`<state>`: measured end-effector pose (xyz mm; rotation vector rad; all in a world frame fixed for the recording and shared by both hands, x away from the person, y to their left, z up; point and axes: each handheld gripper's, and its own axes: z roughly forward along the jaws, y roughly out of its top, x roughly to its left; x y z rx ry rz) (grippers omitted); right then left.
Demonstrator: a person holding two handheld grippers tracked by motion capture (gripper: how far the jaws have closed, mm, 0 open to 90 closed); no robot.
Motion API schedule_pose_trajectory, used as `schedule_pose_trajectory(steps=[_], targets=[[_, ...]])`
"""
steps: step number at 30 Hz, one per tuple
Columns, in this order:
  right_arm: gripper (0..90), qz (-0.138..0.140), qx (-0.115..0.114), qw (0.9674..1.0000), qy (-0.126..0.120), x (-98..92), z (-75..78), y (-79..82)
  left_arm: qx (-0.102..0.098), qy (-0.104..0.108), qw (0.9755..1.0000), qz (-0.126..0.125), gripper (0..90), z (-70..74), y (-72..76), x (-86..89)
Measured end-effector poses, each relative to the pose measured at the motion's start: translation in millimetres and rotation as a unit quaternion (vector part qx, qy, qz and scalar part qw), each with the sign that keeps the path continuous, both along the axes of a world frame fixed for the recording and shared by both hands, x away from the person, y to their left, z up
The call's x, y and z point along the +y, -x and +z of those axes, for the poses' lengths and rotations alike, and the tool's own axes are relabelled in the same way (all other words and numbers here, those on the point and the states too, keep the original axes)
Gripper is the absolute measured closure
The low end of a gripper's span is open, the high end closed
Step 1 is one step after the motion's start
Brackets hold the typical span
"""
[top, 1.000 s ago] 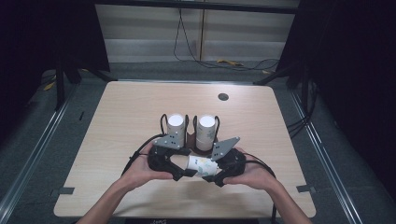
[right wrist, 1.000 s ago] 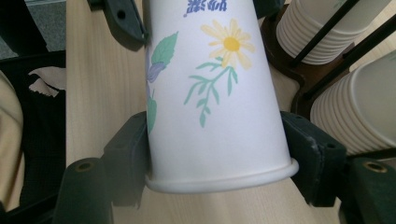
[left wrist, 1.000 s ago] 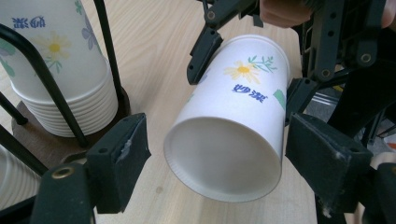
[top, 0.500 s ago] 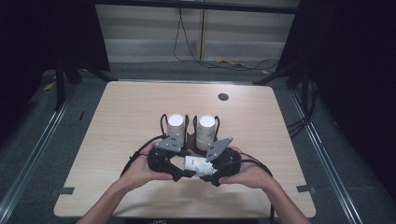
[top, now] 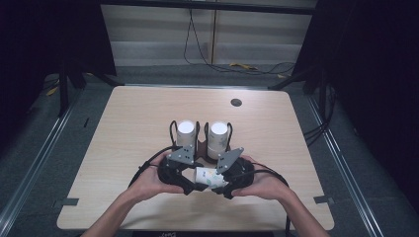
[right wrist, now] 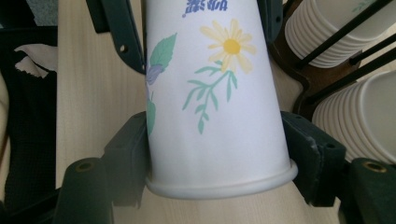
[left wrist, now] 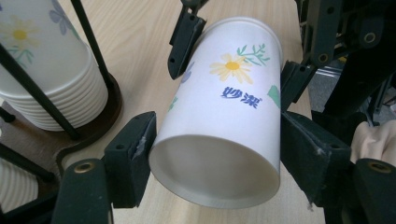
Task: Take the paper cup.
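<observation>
A white paper cup (top: 207, 178) with a yellow flower print lies level just above the table, between my two grippers. My left gripper (top: 195, 179) has just been closing its jaws, and its pads (left wrist: 136, 150) now press on both sides of the cup (left wrist: 219, 121) at its base end. My right gripper (top: 220, 182) faces it and is shut on the cup (right wrist: 219, 93) just above the rolled rim, a pad (right wrist: 133, 140) on each side. The right gripper (left wrist: 236, 56) also grips the far end in the left gripper view.
Just beyond the hands, two stacks of upside-down paper cups (top: 187, 129) (top: 218, 134) stand in a black wire holder with a brown base (left wrist: 100, 119). The wooden table (top: 138, 118) has a dark round hole (top: 236, 102) at the far right.
The left gripper's jaws have drawn in around the cup's base end. Both hands and the cup have stayed almost where they were.
</observation>
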<state>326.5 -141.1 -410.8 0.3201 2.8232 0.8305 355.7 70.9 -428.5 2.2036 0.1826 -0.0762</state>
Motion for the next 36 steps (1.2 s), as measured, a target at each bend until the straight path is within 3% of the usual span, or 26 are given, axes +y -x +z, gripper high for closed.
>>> schedule_pose_trajectory(steps=[6,14,16,22,26,31,36], targets=[[30.9,0.014,0.001,0.9998,0.016,6.2,-4.0,1.4,-0.007,-0.009,0.9999,-0.007,25.6,-1.0,2.6,-3.1],[30.9,0.019,0.001,0.9995,0.025,8.3,-3.0,0.2,-0.006,-0.016,0.9997,-0.018,31.2,-2.3,2.7,-2.4],[30.9,0.023,0.003,0.9993,0.029,10.0,-2.8,0.3,-0.01,-0.026,0.9994,-0.022,31.2,-2.9,2.1,-2.0],[30.9,0.03,0.004,0.9991,0.031,14.0,-2.6,-0.4,-0.008,-0.04,0.9988,-0.028,31.6,-6.7,3.3,-2.7],[30.8,0.034,0.003,0.9986,0.04,15.6,-4.4,1.7,0.005,-0.05,0.9981,-0.035,33.2,-8.8,2.7,-3.0],[28.1,0.035,0.0,0.9983,0.047,15.7,-6.7,3.0,0.008,-0.048,0.998,-0.04,34.1,-11.3,2.3,-4.5],[23.6,0.032,-0.003,0.9986,0.042,15.5,-7.5,3.7,0.024,-0.036,0.9982,-0.042,34.1,-12.6,0.0,-2.6]])
